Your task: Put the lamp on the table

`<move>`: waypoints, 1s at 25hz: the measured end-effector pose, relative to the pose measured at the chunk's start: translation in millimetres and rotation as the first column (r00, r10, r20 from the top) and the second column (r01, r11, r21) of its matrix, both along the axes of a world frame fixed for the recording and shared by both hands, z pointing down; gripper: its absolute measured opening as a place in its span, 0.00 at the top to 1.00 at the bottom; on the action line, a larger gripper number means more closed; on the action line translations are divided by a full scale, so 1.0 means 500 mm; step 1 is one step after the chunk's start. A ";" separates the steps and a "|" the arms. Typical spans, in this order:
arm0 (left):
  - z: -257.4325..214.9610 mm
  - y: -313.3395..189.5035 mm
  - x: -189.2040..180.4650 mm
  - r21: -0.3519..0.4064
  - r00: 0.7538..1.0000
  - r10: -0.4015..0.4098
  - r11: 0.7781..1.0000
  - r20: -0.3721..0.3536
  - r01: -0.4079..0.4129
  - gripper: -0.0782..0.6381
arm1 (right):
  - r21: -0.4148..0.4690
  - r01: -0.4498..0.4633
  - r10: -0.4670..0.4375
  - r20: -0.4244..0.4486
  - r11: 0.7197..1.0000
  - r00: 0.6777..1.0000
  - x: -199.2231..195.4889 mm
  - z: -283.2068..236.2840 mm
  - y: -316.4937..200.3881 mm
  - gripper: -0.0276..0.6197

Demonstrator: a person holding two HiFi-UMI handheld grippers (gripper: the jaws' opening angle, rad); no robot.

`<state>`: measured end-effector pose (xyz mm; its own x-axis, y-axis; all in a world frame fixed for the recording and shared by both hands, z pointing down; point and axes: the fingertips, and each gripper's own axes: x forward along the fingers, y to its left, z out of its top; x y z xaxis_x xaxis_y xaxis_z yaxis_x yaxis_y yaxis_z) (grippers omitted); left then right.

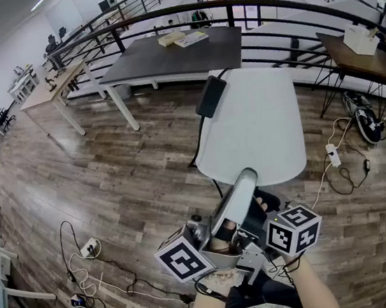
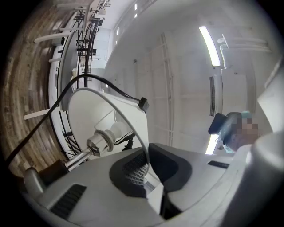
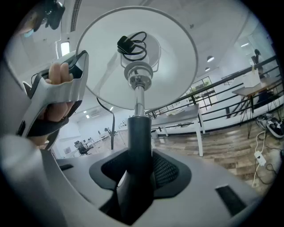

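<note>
Right gripper: jaws fairly wide, clamped on the dark stem of the lamp. The stem runs straight up the centre of its view. I'd call that the load-bearing grip, since the stem is the rigid part.

Left gripper: nearly closed, pinching the thin rim of the shade at lower centre of its view. It reads as a steadying hold so the head doesn't swing, not a lift. The socket shows inside the shade, centre left. A black cord arcs over the shade from the left edge.

Head view: the lamp is in the air at bottom centre, both grippers on it close to the person's body, shade tipped up toward the camera. It's resting on nothing, and I can't see the base.

The white table fills mid-frame just above the lamp, and its near end is bare. A flat black item sits at its far left edge with a lead hanging off.

Judgement: this is the carry phase, placement not started. The next move needs the base set upright on the bare near end, with the cord kept out from under it.
</note>
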<state>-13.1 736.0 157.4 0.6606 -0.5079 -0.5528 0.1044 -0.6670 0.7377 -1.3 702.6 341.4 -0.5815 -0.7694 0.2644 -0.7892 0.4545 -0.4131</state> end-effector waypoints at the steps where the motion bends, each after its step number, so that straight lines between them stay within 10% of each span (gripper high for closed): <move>1: -0.001 -0.001 0.000 -0.001 1.000 0.001 1.000 0.000 -0.001 0.84 | 0.000 -0.002 0.002 0.000 1.000 1.000 0.000 -0.001 0.000 0.67; 25: 0.000 -0.017 0.048 0.005 1.000 -0.022 1.000 0.005 0.022 0.84 | 0.005 0.025 -0.025 0.017 1.000 1.000 0.040 0.004 -0.013 0.67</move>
